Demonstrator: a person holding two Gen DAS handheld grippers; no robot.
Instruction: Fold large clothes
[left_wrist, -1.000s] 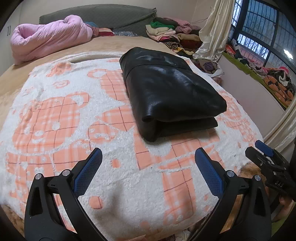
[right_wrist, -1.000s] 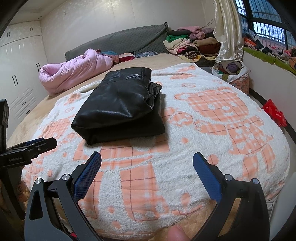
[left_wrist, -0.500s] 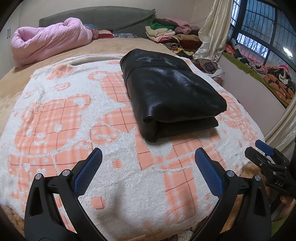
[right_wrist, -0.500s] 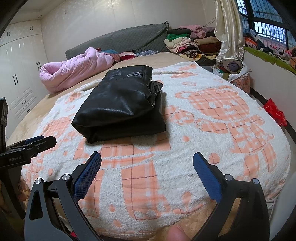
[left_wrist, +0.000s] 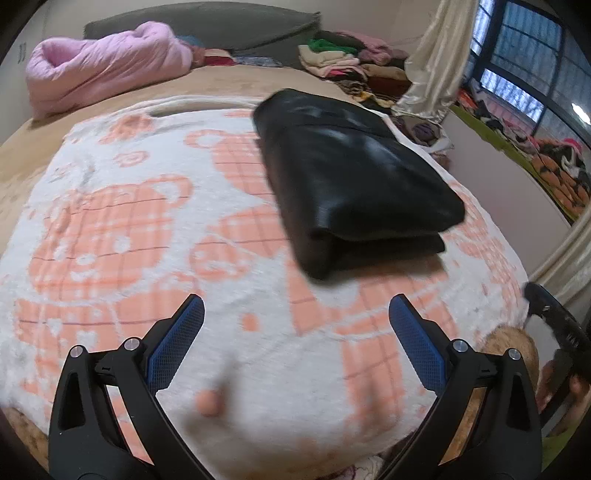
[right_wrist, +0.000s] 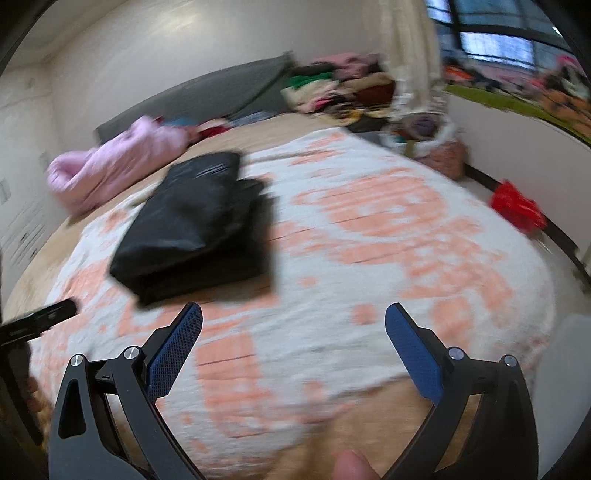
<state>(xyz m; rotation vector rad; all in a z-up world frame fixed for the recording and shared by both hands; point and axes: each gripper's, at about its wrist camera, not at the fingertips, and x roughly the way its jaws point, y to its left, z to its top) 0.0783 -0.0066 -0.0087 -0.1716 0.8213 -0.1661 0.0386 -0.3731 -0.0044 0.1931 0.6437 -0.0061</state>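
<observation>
A black leather-look garment (left_wrist: 351, 181) lies folded into a thick rectangle on the white and orange bear-print blanket (left_wrist: 122, 236). In the right wrist view the same folded garment (right_wrist: 195, 225) sits left of centre, blurred by motion. My left gripper (left_wrist: 295, 321) hovers open over the blanket's near edge, well short of the garment, with nothing between its blue pads. Equally empty, my right gripper (right_wrist: 293, 325) stands open above the near edge. Each gripper shows at the side of the other's view: the right gripper (left_wrist: 554, 321), the left gripper (right_wrist: 37, 321).
A pink duvet (left_wrist: 103, 62) lies bunched at the bed's far left by a grey headboard cushion (left_wrist: 207, 22). Piled clothes (left_wrist: 343, 59) and a curtain (left_wrist: 432, 62) stand at the far right. A red item (right_wrist: 517, 210) lies on the floor beside the bed.
Both views have gone blurry with motion. The right gripper has swung and tilted, so the garment now sits further left and smaller in its view. The garment itself has not moved.
</observation>
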